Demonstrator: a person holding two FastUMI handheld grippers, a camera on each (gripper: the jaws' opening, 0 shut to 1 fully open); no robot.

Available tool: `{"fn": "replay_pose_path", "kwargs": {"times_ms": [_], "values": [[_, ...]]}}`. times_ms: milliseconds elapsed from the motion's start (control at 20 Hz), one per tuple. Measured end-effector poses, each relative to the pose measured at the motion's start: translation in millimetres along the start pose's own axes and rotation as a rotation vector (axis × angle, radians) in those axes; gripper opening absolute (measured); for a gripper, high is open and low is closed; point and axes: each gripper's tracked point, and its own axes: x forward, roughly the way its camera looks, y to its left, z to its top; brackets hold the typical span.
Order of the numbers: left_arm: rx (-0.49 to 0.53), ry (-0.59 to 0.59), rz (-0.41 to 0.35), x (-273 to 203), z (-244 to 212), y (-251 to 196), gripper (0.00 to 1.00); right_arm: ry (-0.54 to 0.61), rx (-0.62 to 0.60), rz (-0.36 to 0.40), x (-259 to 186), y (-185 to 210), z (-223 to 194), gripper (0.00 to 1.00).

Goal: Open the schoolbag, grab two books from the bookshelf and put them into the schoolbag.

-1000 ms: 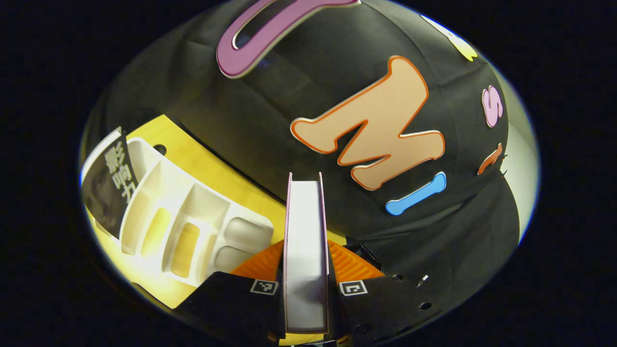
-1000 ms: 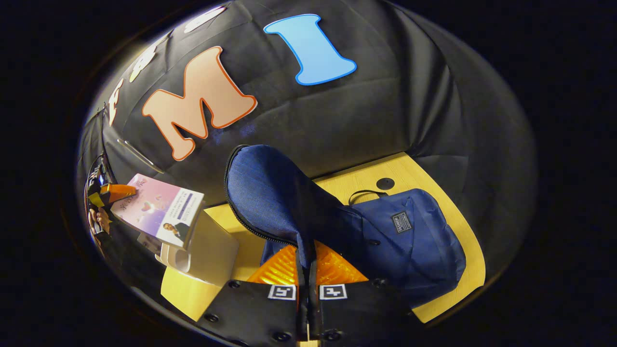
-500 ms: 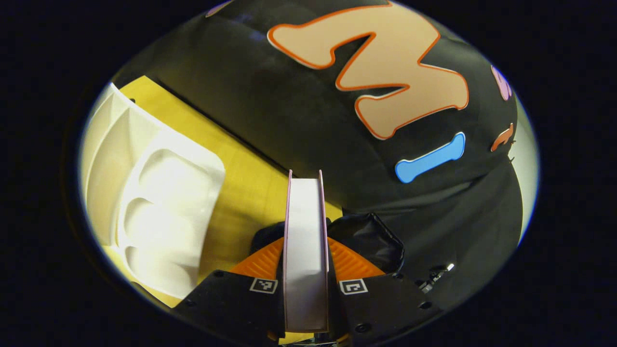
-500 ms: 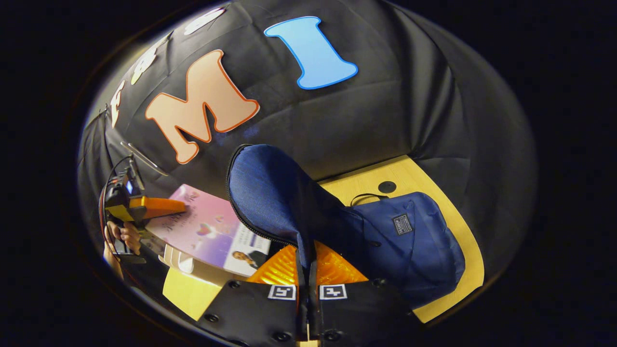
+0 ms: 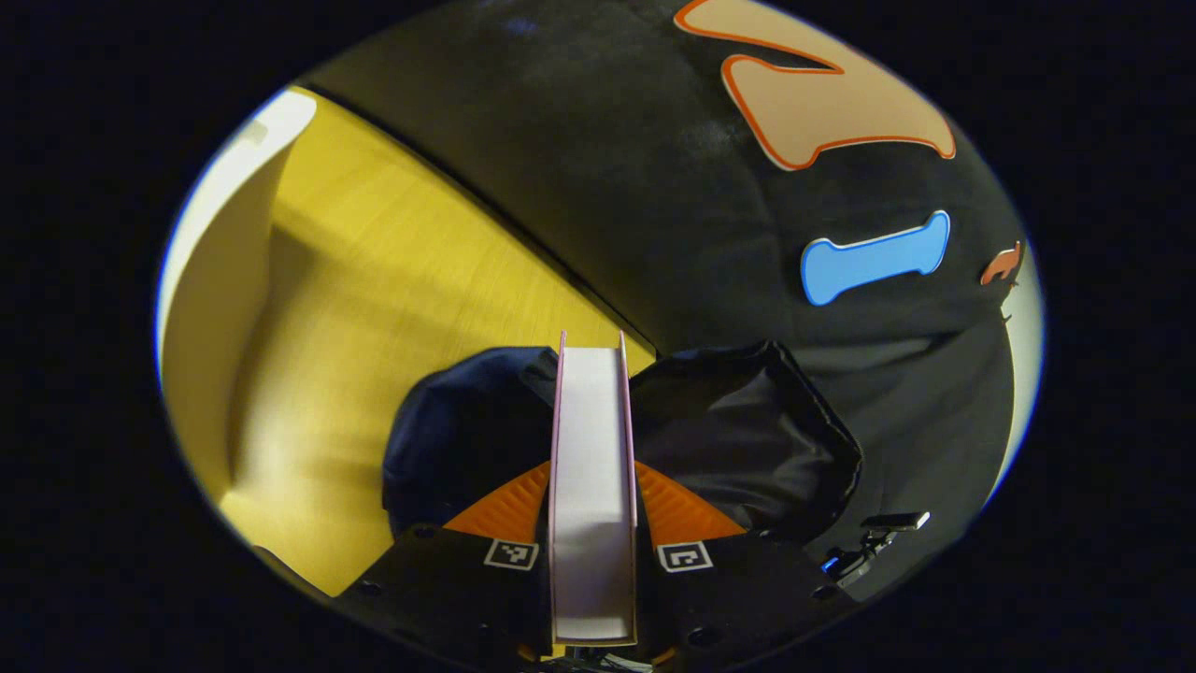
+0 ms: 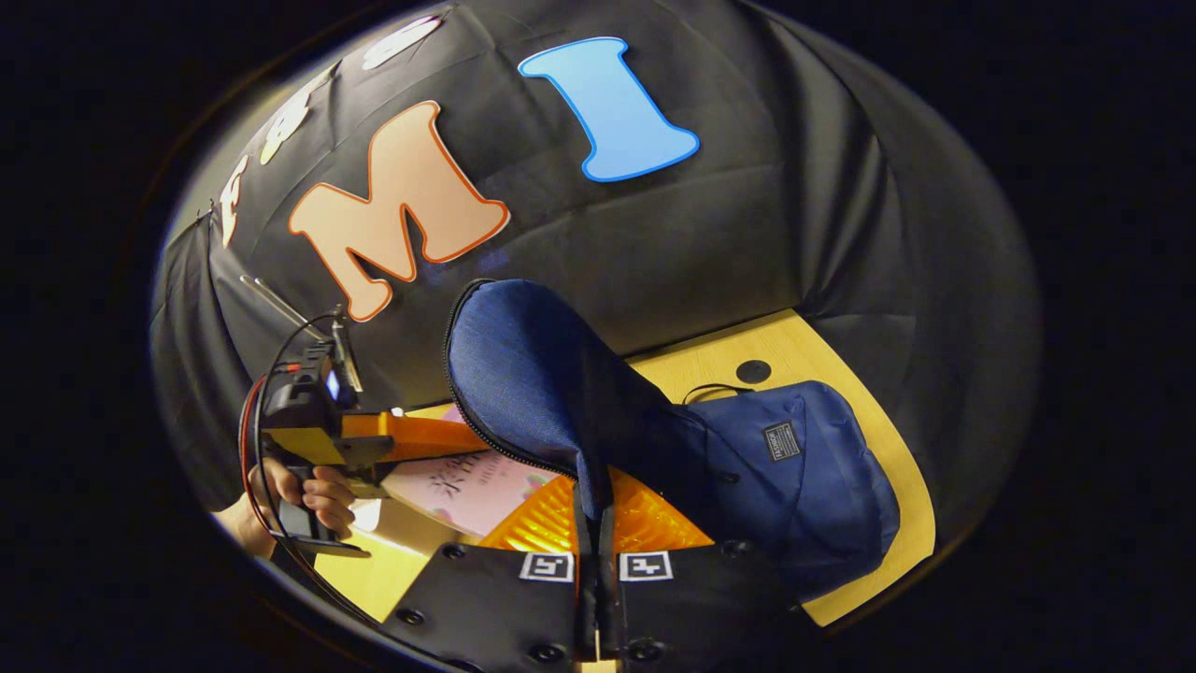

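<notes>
Tongs of the left gripper (image 5: 592, 523) are clamping a pink-covered book (image 5: 592, 486) at lower centre, over the schoolbag's dark opening (image 5: 738, 439). Right tongs (image 6: 596, 551) are pinching the navy schoolbag's flap (image 6: 523, 374), holding it raised at frame centre above the yellow surface (image 6: 822, 374). Judged step: loading a book; next, lowering it into the opening and releasing.
</notes>
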Motion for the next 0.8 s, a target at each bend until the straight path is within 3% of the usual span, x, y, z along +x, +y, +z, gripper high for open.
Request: {"fn": "replay_pose_path", "kwargs": {"times_ms": [250, 450, 800], "values": [[-0.072, 0.042, 0.0, 38, -35, 1, 0.32, -0.016, 0.0, 0.035, -3, 0, 5, 0.02], [-0.153, 0.049, -0.043, 64, -52, -8, 0.33, -0.016, -0.018, 0.058, -2, 3, 7, 0.05], [-0.245, 0.041, -0.052, 77, -57, 0, 0.32, -0.019, -0.012, 0.074, -1, 2, 9, 0.05]]}}
